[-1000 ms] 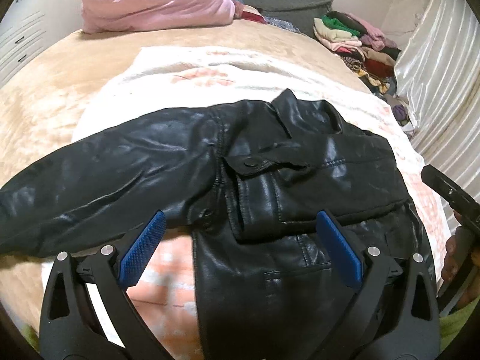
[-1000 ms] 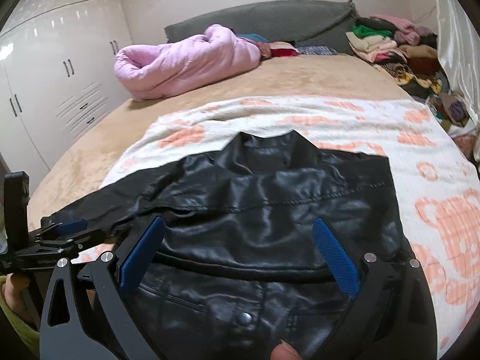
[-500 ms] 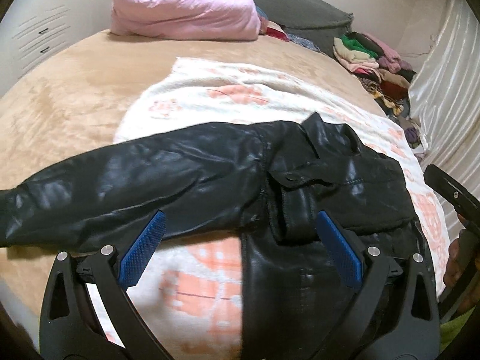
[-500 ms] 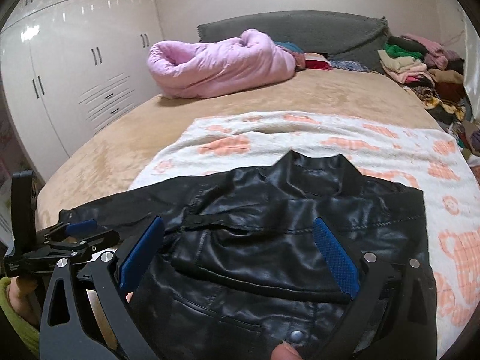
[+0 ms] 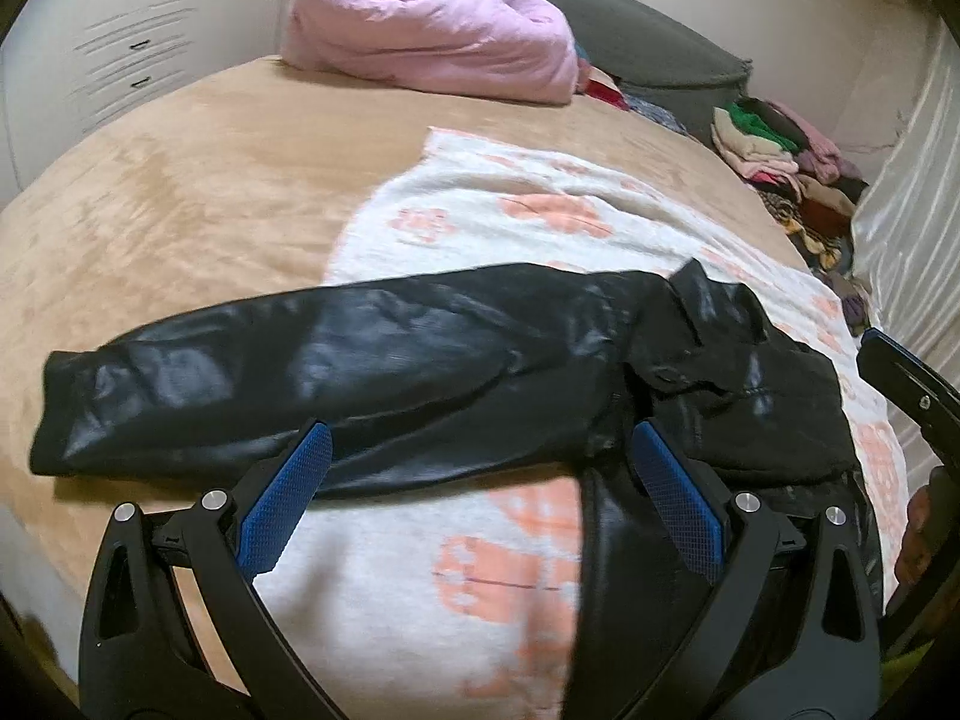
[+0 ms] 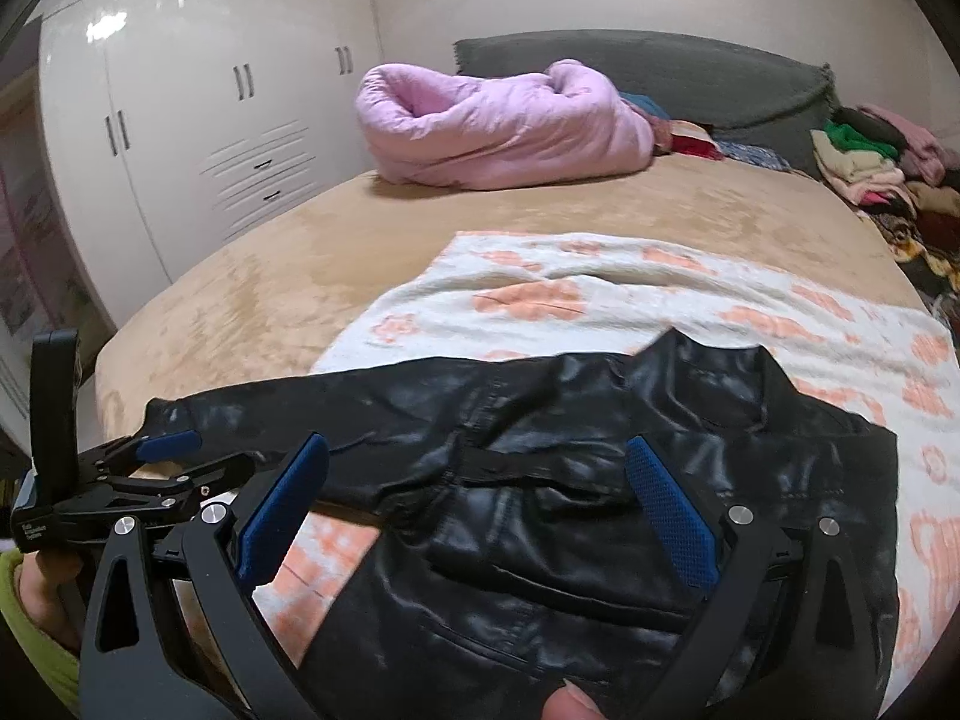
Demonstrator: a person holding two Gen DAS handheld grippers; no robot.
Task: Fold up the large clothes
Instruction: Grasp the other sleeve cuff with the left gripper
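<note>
A black leather jacket point(image 5: 720, 372) lies on a white blanket with orange flowers point(image 5: 540, 222) on the bed. Its right side is folded over the body. Its left sleeve point(image 5: 312, 372) stretches out flat to the left, the cuff on the tan bedspread. My left gripper point(image 5: 480, 498) is open and empty, just above the sleeve's near edge by the armpit. My right gripper point(image 6: 477, 510) is open and empty over the jacket's chest point(image 6: 570, 516). The left gripper also shows in the right wrist view point(image 6: 150, 468), at the far left beside the sleeve.
A tan bedspread point(image 5: 180, 192) covers the bed. A rolled pink duvet point(image 5: 432, 42) lies at the far side by a grey headboard point(image 6: 690, 78). Stacked folded clothes point(image 5: 780, 162) sit at the far right. White wardrobes point(image 6: 198, 132) stand to the left.
Both grippers have swung left and pulled back a little, so the outstretched sleeve now fills the left wrist view. The jacket itself has not moved.
</note>
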